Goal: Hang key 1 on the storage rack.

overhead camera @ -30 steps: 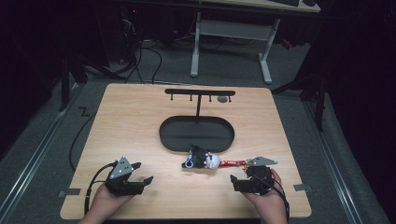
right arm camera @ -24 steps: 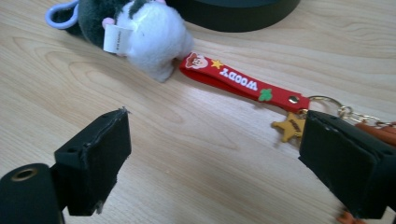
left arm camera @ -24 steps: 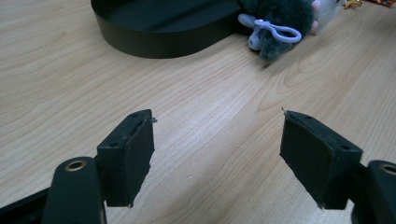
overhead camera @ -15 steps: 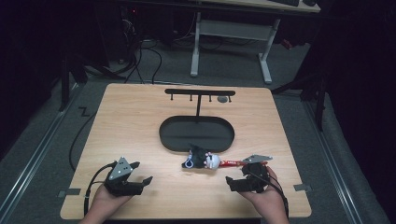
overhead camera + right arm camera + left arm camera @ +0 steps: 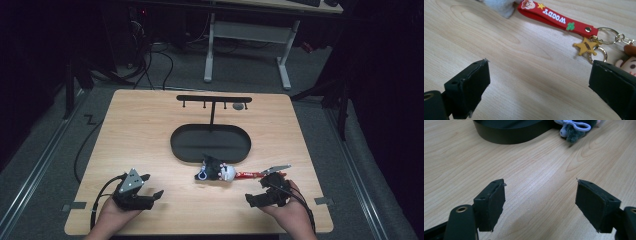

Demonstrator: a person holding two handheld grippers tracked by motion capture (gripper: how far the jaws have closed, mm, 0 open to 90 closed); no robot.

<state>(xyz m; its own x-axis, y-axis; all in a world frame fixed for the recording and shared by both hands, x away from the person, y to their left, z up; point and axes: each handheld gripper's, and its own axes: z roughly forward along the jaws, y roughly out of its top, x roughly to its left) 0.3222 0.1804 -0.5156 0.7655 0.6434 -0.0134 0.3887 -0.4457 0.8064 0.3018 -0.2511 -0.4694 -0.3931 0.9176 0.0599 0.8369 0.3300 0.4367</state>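
A bunch of keychains (image 5: pixel 215 171) lies on the wooden table (image 5: pixel 140 135) just in front of a black oval tray (image 5: pixel 180 145). It has a grey plush with a pale blue ring (image 5: pixel 574 130), a red "WOODY" strap (image 5: pixel 554 18), a gold star charm (image 5: pixel 586 47) and a small cowboy figure (image 5: pixel 627 61). My right gripper (image 5: pixel 256 191) (image 5: pixel 539 80) rests at the front right, close to the strap's ring end. Its jaws have just been opening and hold nothing. At the front left, my left gripper (image 5: pixel 152 185) (image 5: pixel 540 195) is open over bare wood.
A black T-shaped hook stand (image 5: pixel 214 100) rises from the tray's far side, with a small dark thing hanging at its right end (image 5: pixel 239 106). A desk frame (image 5: pixel 245 30) and cables (image 5: pixel 150 55) stand on the floor beyond the table.
The right gripper's jaws stand a little wider apart than before. Both hands and the keychains have kept their places.
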